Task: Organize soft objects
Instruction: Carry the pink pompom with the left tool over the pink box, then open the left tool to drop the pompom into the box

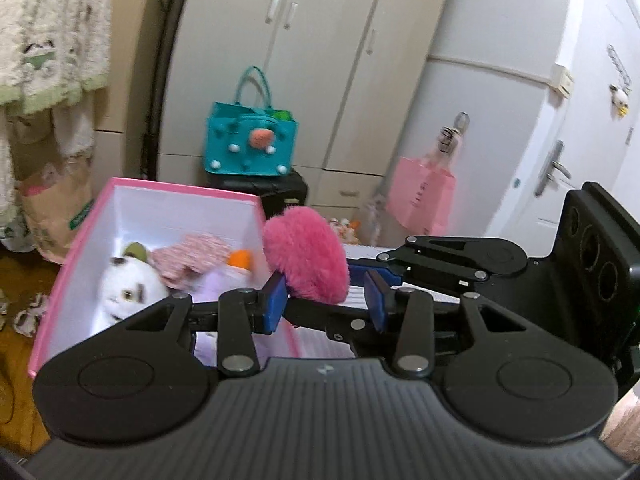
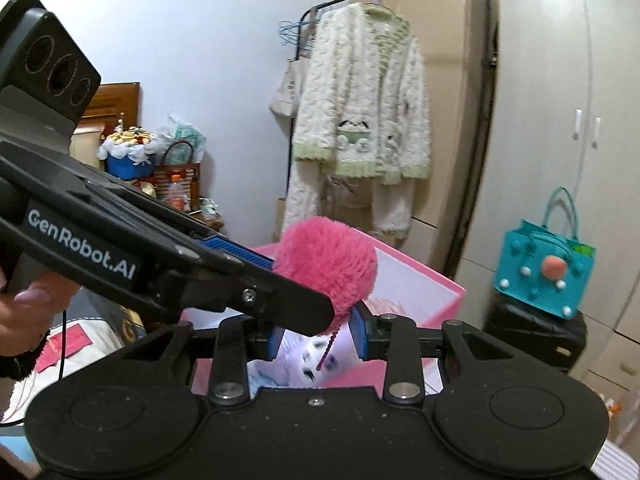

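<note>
A fluffy hot-pink plush (image 1: 306, 256) (image 2: 328, 264) hangs over the open pink box (image 1: 180, 190) (image 2: 440, 292), and both grippers hold it. My left gripper (image 1: 326, 304) is shut on its lower part, and its blue pads (image 1: 274, 304) flank the fur. My right gripper (image 2: 318, 336) is shut on the plush from below, where a pink cord (image 2: 328, 348) dangles. The two grippers cross: the left gripper (image 2: 302, 288) reaches in from the left, the right gripper (image 1: 320, 290) from the right. In the box lie a white cat plush (image 1: 128, 288), a pink knitted piece (image 1: 192, 256) and a lilac plush (image 1: 224, 284).
A teal felt bag (image 1: 250, 140) (image 2: 544, 276) stands on a black suitcase (image 2: 532, 332) before the wardrobe (image 1: 320, 40). A pink bag (image 1: 424, 196) hangs near the door. A fleece jacket (image 2: 360, 120) hangs on a rack behind the box. A hand (image 2: 28, 304) grips the left gripper.
</note>
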`<state>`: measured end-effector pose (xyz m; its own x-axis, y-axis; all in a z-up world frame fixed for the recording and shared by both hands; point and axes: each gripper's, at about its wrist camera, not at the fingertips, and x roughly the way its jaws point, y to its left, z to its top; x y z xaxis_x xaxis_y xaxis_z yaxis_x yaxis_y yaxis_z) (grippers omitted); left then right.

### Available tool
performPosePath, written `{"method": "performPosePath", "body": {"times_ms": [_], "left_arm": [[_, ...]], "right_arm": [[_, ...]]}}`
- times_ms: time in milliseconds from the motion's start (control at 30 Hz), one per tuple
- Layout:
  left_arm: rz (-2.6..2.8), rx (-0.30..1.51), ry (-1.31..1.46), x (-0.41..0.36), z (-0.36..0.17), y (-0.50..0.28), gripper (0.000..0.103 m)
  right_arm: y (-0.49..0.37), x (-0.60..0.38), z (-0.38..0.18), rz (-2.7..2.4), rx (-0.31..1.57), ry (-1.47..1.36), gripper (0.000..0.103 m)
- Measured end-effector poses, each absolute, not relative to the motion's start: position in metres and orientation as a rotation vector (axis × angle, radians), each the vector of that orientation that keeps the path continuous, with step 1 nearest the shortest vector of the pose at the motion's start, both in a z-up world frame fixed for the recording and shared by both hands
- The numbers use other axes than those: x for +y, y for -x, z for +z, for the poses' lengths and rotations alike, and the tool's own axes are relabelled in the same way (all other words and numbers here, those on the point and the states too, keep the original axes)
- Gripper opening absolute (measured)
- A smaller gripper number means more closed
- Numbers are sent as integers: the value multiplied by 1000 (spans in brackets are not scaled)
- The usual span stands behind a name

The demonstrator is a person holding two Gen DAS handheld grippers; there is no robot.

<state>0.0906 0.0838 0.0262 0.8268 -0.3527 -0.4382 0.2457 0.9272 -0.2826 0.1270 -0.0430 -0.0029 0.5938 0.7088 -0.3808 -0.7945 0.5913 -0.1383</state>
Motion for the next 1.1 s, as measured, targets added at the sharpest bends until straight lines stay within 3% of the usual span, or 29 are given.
{"method": "performPosePath", "body": {"times_ms": [600, 867, 1100], "left_arm": [[-244, 671, 357, 168, -22, -190, 40], [-219, 688, 420, 175, -42, -200, 41], [-126, 677, 361, 179, -45, -189, 41]], "right_arm": [[-235, 39, -39, 947, 685, 230, 38], [-240, 48, -44, 873, 692, 346, 41], [-230, 15, -32, 876, 657, 248, 48]]}}
